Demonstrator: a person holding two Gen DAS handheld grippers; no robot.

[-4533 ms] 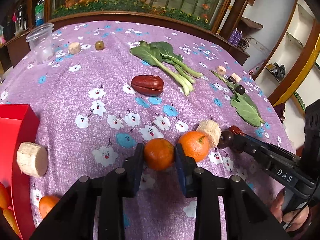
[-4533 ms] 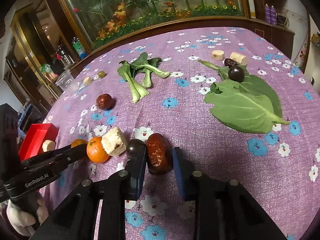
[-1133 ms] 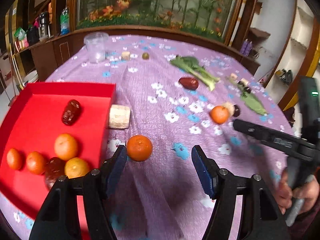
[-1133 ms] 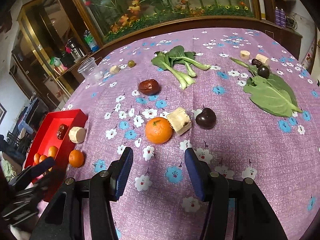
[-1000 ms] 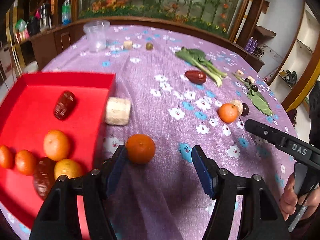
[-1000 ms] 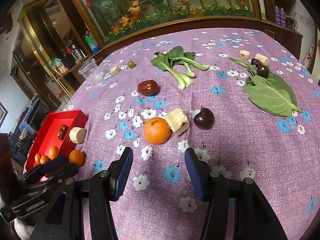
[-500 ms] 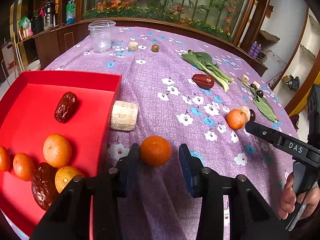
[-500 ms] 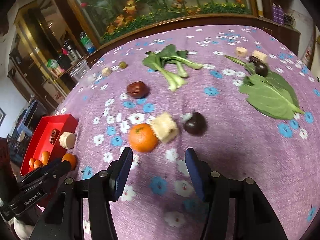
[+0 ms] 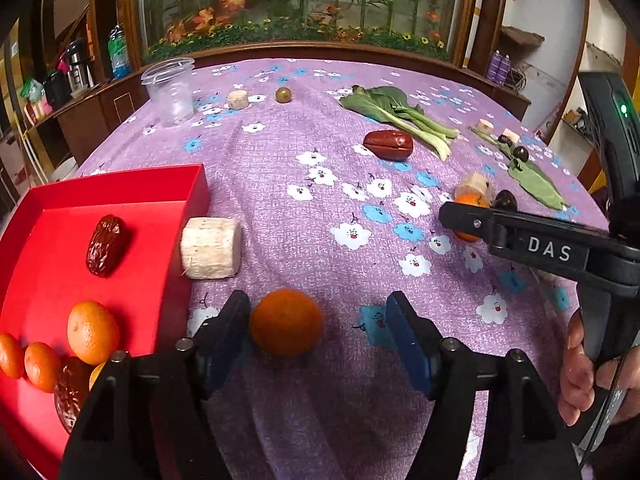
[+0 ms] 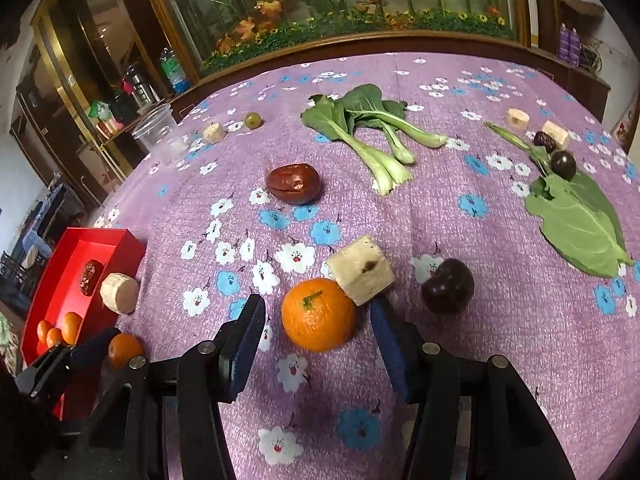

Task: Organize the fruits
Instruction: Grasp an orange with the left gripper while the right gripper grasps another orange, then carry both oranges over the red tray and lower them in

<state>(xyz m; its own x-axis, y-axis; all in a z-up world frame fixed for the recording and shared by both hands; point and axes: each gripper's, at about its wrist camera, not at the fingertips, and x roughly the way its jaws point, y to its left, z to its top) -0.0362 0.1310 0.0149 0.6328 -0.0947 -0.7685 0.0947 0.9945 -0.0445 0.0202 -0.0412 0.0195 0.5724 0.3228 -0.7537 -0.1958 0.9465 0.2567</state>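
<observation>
Left gripper (image 9: 320, 330) jaws have just been reopening, unclenched; the tangerine (image 9: 286, 322) lies between them beside the red tray (image 9: 188, 236), nearer the left pad. Right gripper (image 10: 318, 338), also unclenched, straddles the second tangerine (image 10: 318, 314) mid-tablecloth.

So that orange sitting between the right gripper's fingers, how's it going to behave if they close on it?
The orange is round, so it could roll if one pad arrives first. Its dimpled peel probably grips well. It touches the pale cut chunk, which will likely get nudged. The right gripper stands open around it.
</observation>
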